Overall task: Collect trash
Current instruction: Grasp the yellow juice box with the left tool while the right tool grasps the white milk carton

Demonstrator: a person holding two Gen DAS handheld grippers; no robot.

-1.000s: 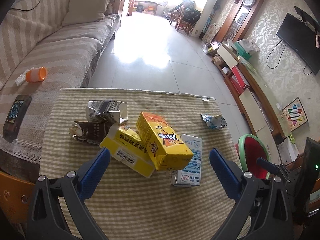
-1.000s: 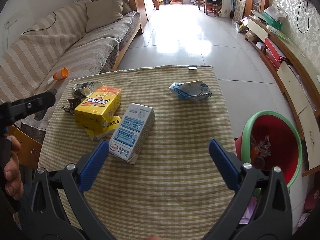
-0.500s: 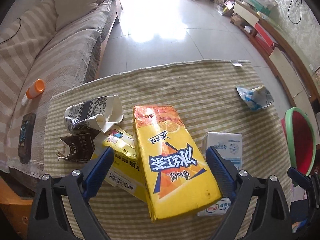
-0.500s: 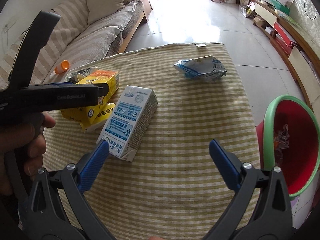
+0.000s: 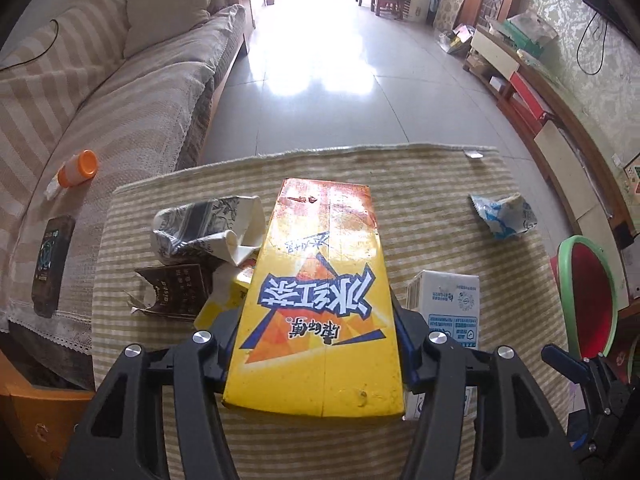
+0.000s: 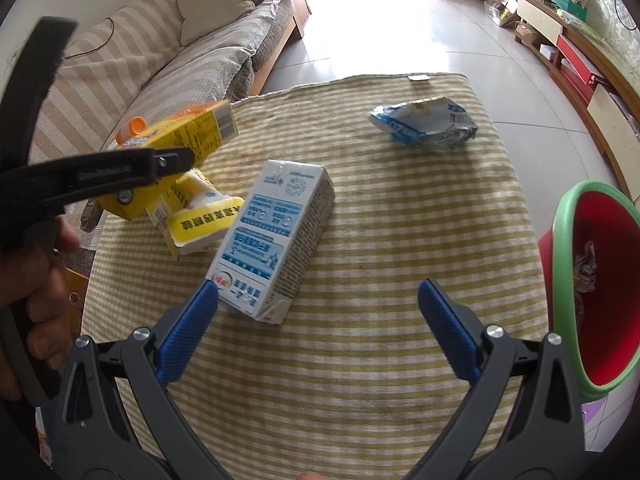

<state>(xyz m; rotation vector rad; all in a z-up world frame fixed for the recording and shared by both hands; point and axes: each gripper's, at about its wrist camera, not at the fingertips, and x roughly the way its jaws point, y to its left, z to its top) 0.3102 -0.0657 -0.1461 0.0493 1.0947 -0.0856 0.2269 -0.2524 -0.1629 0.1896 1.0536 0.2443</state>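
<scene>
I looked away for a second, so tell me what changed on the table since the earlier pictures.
The left hand-held gripper came down over the yellow juice carton and its jaws are closing on the carton's sides. The right hand-held gripper dropped nearer the white milk carton, jaws wide open and empty. The crumpled blue wrapper and red bin stayed put.

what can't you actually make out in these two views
- Left hand-held gripper: its jaws are closing on the yellow tea carton; in the left wrist view the carton covers the pads, so contact is unclear.
- Second yellow carton: mostly hidden under the tea carton in both views.
- Red bin: cut off by the right wrist view's edge; contents only partly seen.
- Brown torn pack: print too small.
</scene>
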